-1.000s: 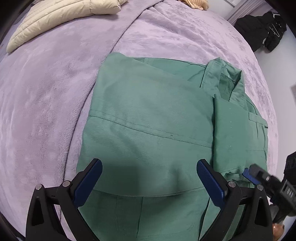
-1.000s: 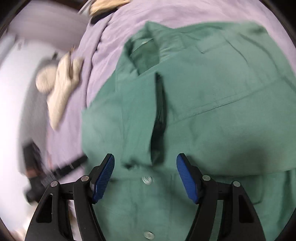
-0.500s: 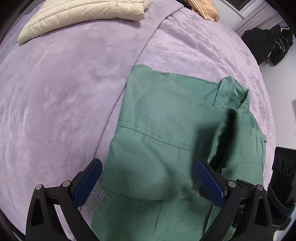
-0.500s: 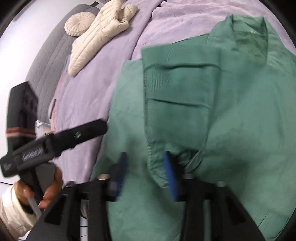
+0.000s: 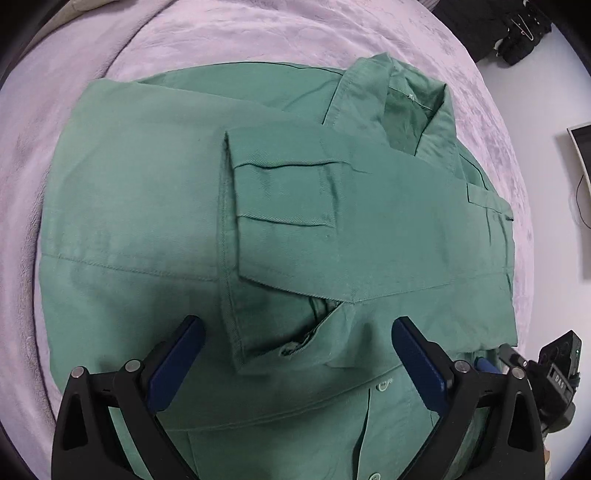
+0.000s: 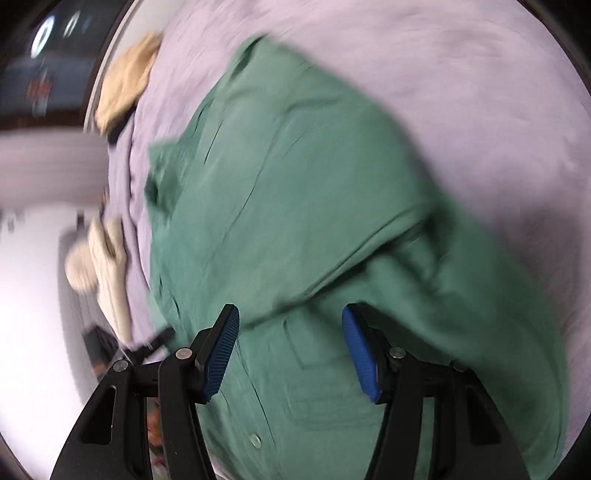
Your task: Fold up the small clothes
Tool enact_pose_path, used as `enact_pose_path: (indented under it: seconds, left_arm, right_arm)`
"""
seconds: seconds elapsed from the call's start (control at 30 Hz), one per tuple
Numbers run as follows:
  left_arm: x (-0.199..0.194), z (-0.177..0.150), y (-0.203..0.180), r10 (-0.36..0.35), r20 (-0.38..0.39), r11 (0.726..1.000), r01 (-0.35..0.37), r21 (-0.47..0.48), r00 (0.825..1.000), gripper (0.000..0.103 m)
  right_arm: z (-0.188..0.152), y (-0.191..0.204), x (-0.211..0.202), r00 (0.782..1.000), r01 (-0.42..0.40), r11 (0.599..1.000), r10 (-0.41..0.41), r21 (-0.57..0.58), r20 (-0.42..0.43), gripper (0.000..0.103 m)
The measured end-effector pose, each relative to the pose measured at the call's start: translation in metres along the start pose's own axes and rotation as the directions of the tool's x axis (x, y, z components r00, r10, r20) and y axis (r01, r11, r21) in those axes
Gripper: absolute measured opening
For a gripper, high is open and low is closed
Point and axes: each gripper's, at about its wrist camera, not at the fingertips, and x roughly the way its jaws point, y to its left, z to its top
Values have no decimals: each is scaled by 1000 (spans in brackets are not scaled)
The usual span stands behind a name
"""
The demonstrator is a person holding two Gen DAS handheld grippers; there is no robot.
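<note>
Closing but still set wide, the jaws of the left gripper [image 5: 297, 354] are seen above a folded sleeve cuff [image 5: 266, 343] of the green shirt [image 5: 147, 206], with nothing pinched; it is pointed steeply down. The right gripper [image 6: 290, 347] is held partly open and empty over the shirt front, angled downward, while the shirt lies spread on the lilac blanket [image 5: 258, 33]

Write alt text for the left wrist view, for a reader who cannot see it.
A green shirt lies on a lilac blanket, one sleeve folded across its front and the collar at upper right. The left gripper is low over the sleeve's cuff, jaws closing and not yet gripping. The right gripper peeks in at lower right.
</note>
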Motion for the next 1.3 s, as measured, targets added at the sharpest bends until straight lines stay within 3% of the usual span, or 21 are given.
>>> enact_pose_path:
  seconds: [0.03,0.07,0.1,0.13,0.17,0.2,0.27,0.33,0.4,0.53,0.63,0.67,0.7,0.83,0.9,1.0,1.1,1.2,1.3]
  left_arm:
    - [1,2,-3,16,-6,1000,-16,12,1000,43]
    - [3,5,-5,52,-20,998,-52,21,998,35]
    - [0,6,-5,47,-18,999,-46,20,999,32]
    - [-5,6,-4,34,-5,999,-34,20,999,26]
    - [-12,5,-4,28,12,999,-29,30,1000,25]
    - [-21,2,-4,31,37,998,-33,47,999,25]
    - [-33,-3,-2,44,68,996,-48,70,997,22]
    - [-30,-7,5,78,52,994,-82,72,996,11]
    - [-16,-8,15,146,18,987,-146,64,989,8]
    - [-21,-8,31,163,15,986,-163,29,987,7]
    - [-39,-8,33,218,47,975,-220,39,975,8]
    - [-44,-7,34,217,49,975,-219,32,975,8]
    - [-51,-6,34,205,55,978,-206,21,977,7]
    - [-67,-4,20,192,104,980,-197,39,976,8]
    - [-61,-1,4,193,104,977,-202,74,976,8]
    - [-35,-1,-18,220,69,966,-227,122,973,8]
    - [-5,-7,-18,264,23,955,-265,136,964,8]
    - [0,-11,-21,290,51,942,-294,161,956,8]
    - [-1,-10,-24,291,49,940,-295,171,955,8]
  right_arm:
    - [7,-9,-2,999,-18,999,17,47,28,62]
    - [13,-15,-2,998,-40,996,36,81,51,62]
    - [17,-17,-2,996,-60,994,54,96,69,52]
    - [22,-15,-7,995,-66,993,59,94,84,34]
    - [26,-10,-12,995,-54,996,47,71,90,5]
    - [27,-6,-18,993,-50,998,45,41,110,4]
    - [27,-4,-30,991,-26,1000,28,-12,129,4]
    - [25,-11,-31,993,25,999,-22,-30,114,4]
    - [24,-35,-34,995,62,998,-62,2,76,4]
    - [23,-59,-40,997,-35,996,30,77,66,8]
    - [19,-60,-44,990,-130,987,123,95,75,34]
    - [18,-60,-45,984,-167,980,158,112,84,52]
    - [18,-61,-45,975,-211,969,199,131,101,57]
    - [22,-73,-45,933,-350,908,316,232,170,57]
    - [27,-72,-41,924,-375,890,338,260,177,58]
    - [34,-64,-47,935,-337,917,301,212,185,58]
    - [38,-72,-53,931,-339,913,292,228,219,58]
    - [40,-82,-47,921,-381,882,333,279,204,59]
    - [40,-79,-48,937,-333,903,287,271,197,59]
